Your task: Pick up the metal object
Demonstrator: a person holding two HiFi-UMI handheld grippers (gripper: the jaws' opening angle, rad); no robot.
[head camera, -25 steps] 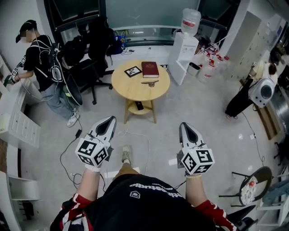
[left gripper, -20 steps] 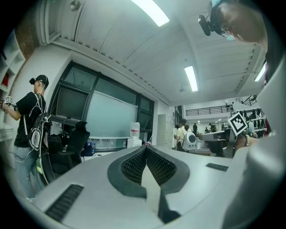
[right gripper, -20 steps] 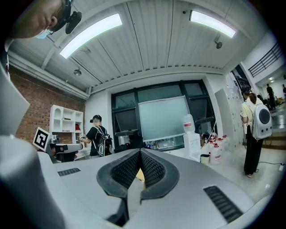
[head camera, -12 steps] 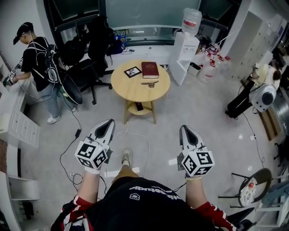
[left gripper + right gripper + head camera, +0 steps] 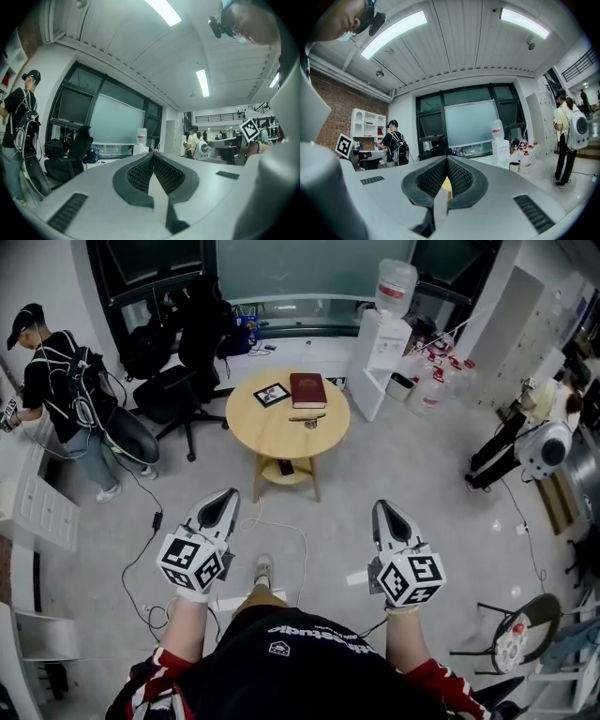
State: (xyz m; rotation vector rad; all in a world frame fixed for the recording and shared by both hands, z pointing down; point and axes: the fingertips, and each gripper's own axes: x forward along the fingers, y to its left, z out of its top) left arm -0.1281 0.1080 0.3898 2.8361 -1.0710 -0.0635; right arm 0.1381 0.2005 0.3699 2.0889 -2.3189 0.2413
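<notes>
The left gripper and right gripper are being held shut and empty, well apart from the table. The metal object is lying there beside the book. The approach should be made first, with the jaws being opened just before it.

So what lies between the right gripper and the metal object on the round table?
Head view: only grey floor and the round wooden table's top separate the right gripper from the small metal object.
</notes>
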